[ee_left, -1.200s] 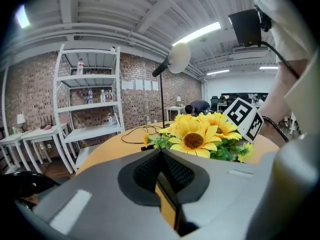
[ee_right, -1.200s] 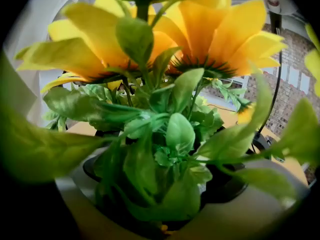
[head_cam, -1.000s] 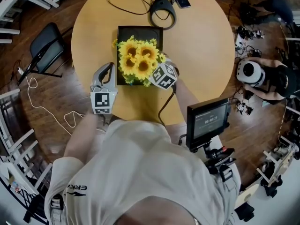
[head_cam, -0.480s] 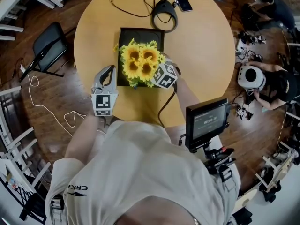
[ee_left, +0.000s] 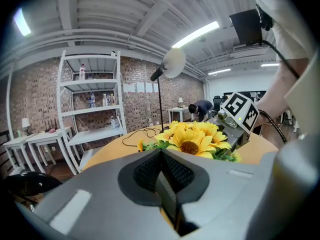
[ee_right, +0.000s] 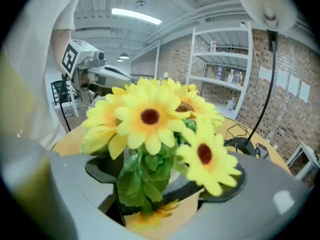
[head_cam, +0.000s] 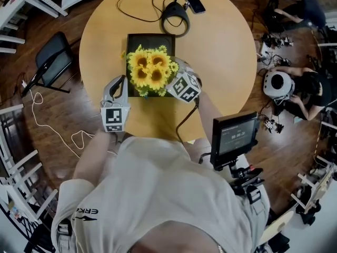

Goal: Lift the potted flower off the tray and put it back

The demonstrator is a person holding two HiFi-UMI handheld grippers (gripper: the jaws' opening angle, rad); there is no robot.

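A potted flower (head_cam: 149, 70) with yellow sunflower heads stands over the black tray (head_cam: 152, 38) on the round wooden table. My right gripper (head_cam: 169, 83) reaches in from the near right, its tips hidden under the blooms. In the right gripper view the pot (ee_right: 150, 204) sits between the two pads, and the right gripper (ee_right: 162, 176) is shut on it; its jaws have just been closing. My left gripper (head_cam: 120, 81) hangs at the tray's left edge, shut and holding nothing. In the left gripper view its tips (ee_left: 162, 169) point at the flowers (ee_left: 192, 139).
A lamp base (head_cam: 175, 17) with cables and a phone (head_cam: 191, 2) lie at the table's far side. A folding chair (head_cam: 50, 65) stands at the left. A monitor on a stand (head_cam: 234, 138) is near right. A person (head_cam: 310, 88) crouches at the far right.
My right gripper and the flower have risen slightly and shifted a little toward the tray's far side. The left gripper has stayed beside the tray.
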